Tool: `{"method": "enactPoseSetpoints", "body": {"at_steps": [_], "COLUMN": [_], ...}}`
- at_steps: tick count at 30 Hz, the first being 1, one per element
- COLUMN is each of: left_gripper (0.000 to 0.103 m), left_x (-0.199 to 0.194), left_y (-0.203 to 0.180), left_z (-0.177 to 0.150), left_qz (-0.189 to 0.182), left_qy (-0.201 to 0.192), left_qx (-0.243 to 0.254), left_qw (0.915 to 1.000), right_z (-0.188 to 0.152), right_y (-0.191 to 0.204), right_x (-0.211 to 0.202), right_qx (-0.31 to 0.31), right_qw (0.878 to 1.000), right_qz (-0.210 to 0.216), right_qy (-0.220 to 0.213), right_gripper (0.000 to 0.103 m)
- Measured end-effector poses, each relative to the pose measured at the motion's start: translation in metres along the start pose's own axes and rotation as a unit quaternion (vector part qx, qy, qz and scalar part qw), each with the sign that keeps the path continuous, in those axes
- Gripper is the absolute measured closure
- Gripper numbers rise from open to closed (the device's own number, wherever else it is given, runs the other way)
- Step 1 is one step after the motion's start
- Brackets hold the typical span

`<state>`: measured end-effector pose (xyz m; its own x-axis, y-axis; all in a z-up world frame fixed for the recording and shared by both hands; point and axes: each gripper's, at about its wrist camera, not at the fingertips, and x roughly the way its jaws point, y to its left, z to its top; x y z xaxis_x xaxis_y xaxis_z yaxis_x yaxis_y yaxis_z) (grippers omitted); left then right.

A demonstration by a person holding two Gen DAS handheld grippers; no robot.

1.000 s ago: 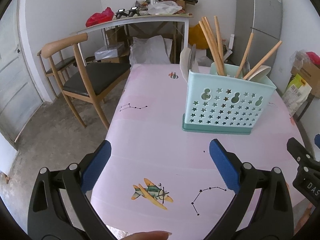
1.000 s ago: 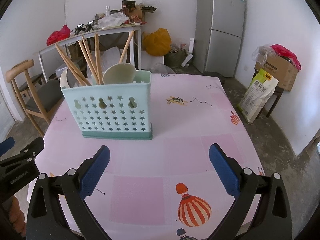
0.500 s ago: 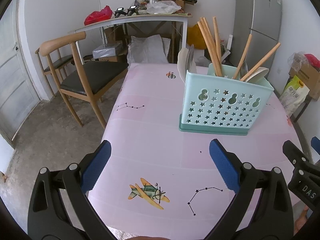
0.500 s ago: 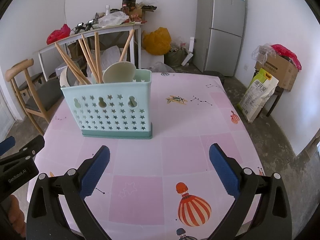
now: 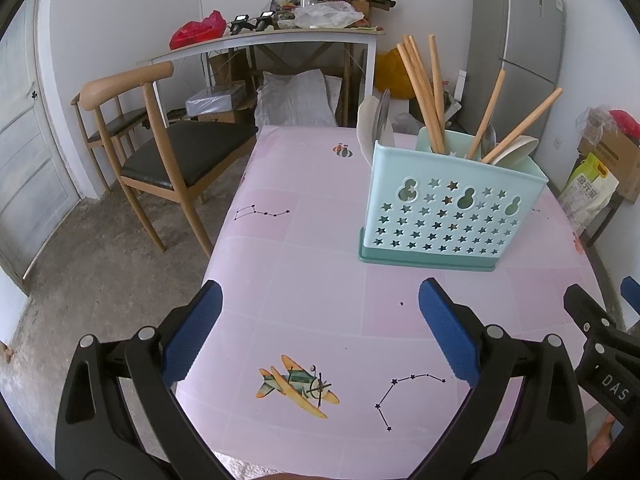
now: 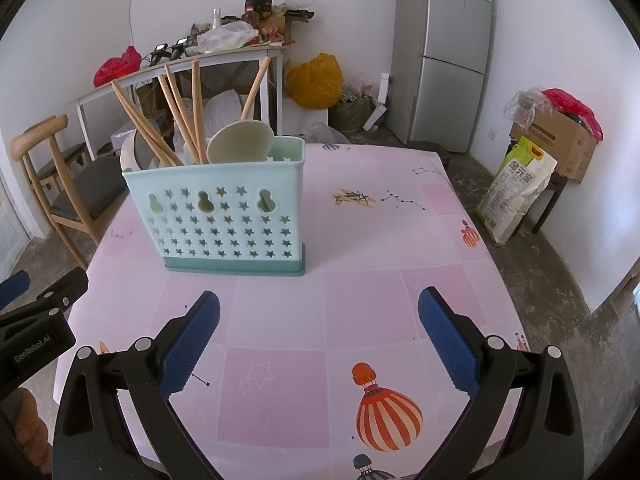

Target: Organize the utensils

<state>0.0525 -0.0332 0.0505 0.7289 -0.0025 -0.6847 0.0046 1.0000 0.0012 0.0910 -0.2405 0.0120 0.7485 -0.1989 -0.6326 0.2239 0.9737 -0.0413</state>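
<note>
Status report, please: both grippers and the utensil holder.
Left hand-held gripper open, empty. Right hand-held gripper open, empty. Mint-green star-cut plastic utensil holder upright, holding wooden chopsticks. Nothing between.

The utensil holder hides the lower ends of the chopsticks and spoons. A chair is cut off at the right wrist view's left edge.

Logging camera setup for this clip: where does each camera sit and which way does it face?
Left wrist: on the left gripper, facing the utensil holder from its left; the right gripper shows at the right edge.
Right wrist: on the right gripper, facing the holder from its right; the left gripper shows at the left edge.
Shared: holder, chopsticks, pink table.
</note>
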Motion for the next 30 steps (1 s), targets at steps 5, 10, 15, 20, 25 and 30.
{"method": "enactPoseSetpoints", "body": {"at_steps": [5, 10, 15, 20, 25, 30], "left_gripper": [0.008, 0.008, 0.008, 0.008, 0.008, 0.008], "left_x": [0.0000, -0.0003, -0.0002, 0.0013, 0.0011, 0.0011], "left_y": [0.0002, 0.0002, 0.0004, -0.0003, -0.0003, 0.0000], "left_z": [-0.0001, -0.0001, -0.0002, -0.0012, -0.0012, -0.0011], "left_qz": [0.000, 0.000, 0.001, 0.000, 0.000, 0.000], "left_qy": [0.000, 0.000, 0.001, 0.002, 0.002, 0.002], "left_qx": [0.000, -0.001, -0.001, -0.001, -0.001, -0.001], "left_qw": [1.0000, 1.0000, 1.0000, 1.0000, 1.0000, 1.0000], "right_z": [-0.0006, -0.0009, -0.0013, -0.0041, -0.0044, -0.0033], "right_y": [0.0000, 0.0002, 0.0001, -0.0005, -0.0006, -0.0006], "right_x": [0.0001, -0.0001, 0.0005, 0.0012, 0.0012, 0.0013], "right_qx": [-0.001, -0.001, -0.001, -0.001, -0.001, -0.001], "right_qw": [1.000, 1.000, 1.000, 1.000, 1.000, 1.000], "right_qz": [0.000, 0.000, 0.000, 0.000, 0.000, 0.000], "right_qy": [0.001, 0.001, 0.002, 0.005, 0.006, 0.005], "right_gripper": [0.006, 0.006, 0.006, 0.006, 0.006, 0.006]}}
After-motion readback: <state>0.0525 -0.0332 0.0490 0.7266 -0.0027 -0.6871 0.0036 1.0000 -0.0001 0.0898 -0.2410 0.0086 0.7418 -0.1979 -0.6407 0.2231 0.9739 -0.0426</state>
